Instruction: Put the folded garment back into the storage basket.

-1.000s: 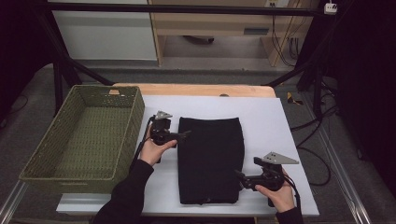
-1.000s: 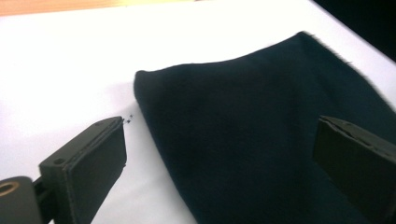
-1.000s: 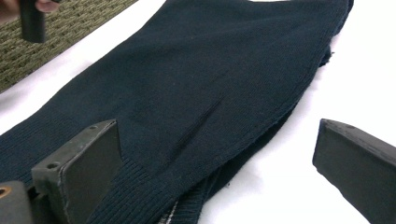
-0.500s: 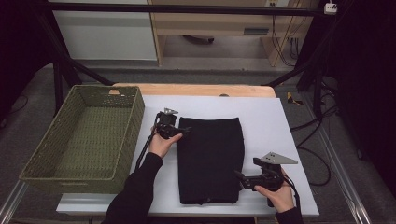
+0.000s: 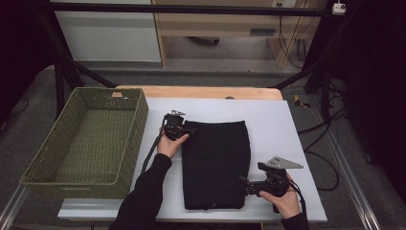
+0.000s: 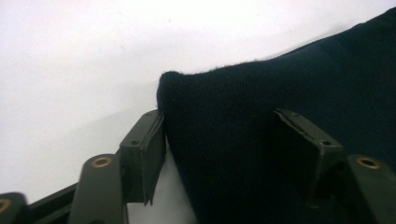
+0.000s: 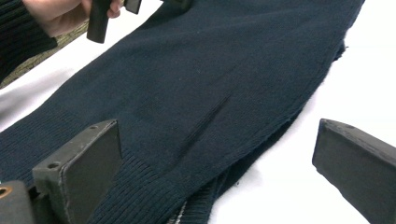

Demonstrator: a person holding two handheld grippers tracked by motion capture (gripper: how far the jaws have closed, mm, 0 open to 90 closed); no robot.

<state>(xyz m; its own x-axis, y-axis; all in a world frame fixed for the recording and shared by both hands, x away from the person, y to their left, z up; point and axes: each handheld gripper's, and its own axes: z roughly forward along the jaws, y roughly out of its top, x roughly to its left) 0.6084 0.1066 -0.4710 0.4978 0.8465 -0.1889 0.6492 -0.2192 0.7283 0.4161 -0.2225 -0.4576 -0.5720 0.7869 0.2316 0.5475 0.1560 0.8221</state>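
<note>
A dark navy knit garment point(image 5: 215, 163) lies folded in a long rectangle in the middle of the white table point(image 5: 287, 124). My left gripper point(image 5: 184, 130) is at its far left corner. In the left gripper view, the left gripper point(image 6: 224, 154) is open, and the garment's corner point(image 6: 219, 116) pokes up between the jaws. My right gripper point(image 5: 245, 185) sits at the garment's near right edge. In the right gripper view, the right gripper point(image 7: 219, 172) is open too: one jaw rests over the ribbed hem point(image 7: 140, 186), the other over bare table.
A green woven basket point(image 5: 136, 120) stands empty at the table's left side, close to my left forearm. A wooden strip point(image 5: 201, 92) runs along the far edge. In the right gripper view the other hand point(image 7: 60, 16) holds its gripper at the top left.
My left gripper has moved forward and a little right, up to the garment's far left corner. The right gripper and the garment have stayed in place.
</note>
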